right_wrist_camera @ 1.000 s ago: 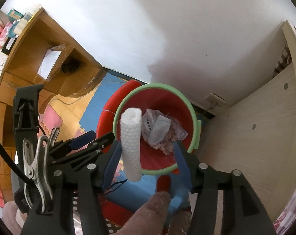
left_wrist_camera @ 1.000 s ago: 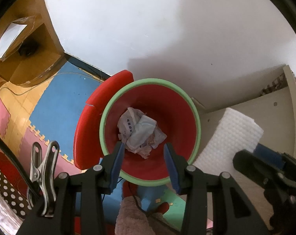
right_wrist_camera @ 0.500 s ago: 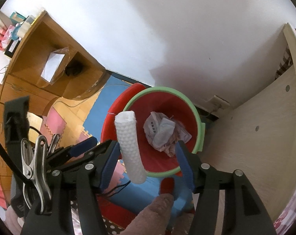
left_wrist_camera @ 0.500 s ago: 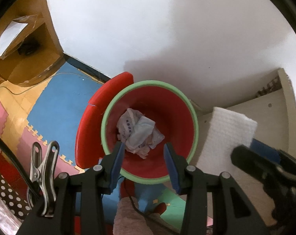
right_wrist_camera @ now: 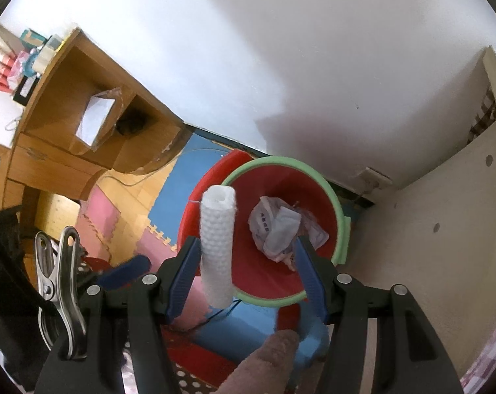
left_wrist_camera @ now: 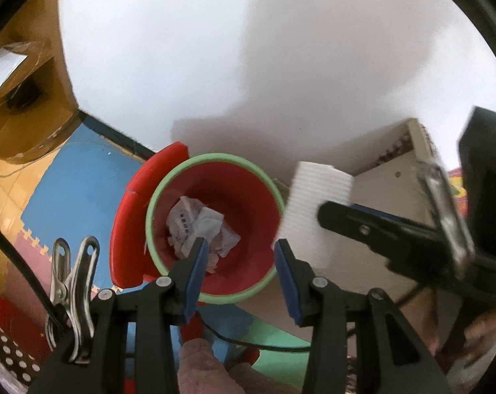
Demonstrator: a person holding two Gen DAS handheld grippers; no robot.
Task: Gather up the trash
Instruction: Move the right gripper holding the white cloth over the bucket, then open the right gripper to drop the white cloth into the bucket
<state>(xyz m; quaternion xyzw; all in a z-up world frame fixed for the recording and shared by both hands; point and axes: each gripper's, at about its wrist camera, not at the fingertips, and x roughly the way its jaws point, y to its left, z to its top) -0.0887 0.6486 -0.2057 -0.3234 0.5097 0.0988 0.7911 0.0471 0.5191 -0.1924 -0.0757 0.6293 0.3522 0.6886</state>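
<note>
A red bin with a green rim (left_wrist_camera: 215, 156) (right_wrist_camera: 280, 159) stands on the floor by the wall, with crumpled paper (left_wrist_camera: 195, 223) (right_wrist_camera: 274, 226) lying in it. My left gripper (left_wrist_camera: 238, 262) hangs open and empty above the bin's near edge. My right gripper (right_wrist_camera: 244, 249) (left_wrist_camera: 340, 220) is over the bin's left rim, its jaws wide apart. A white foam net sleeve (right_wrist_camera: 217, 229) (left_wrist_camera: 310, 203) stands upright against its left pad. The right pad is well clear of the sleeve.
A red lid (left_wrist_camera: 130, 216) leans behind the bin's left side. A wooden desk (right_wrist_camera: 67, 115) is at the left, a cream cabinet panel (right_wrist_camera: 428, 229) at the right. Coloured foam mats (left_wrist_camera: 67, 180) cover the floor, and a black cable (left_wrist_camera: 264, 346) runs below the bin.
My left gripper has risen, so the bin looks smaller and lower in its view, and the right gripper shows more fully there. The sleeve stays against the right gripper's left pad.
</note>
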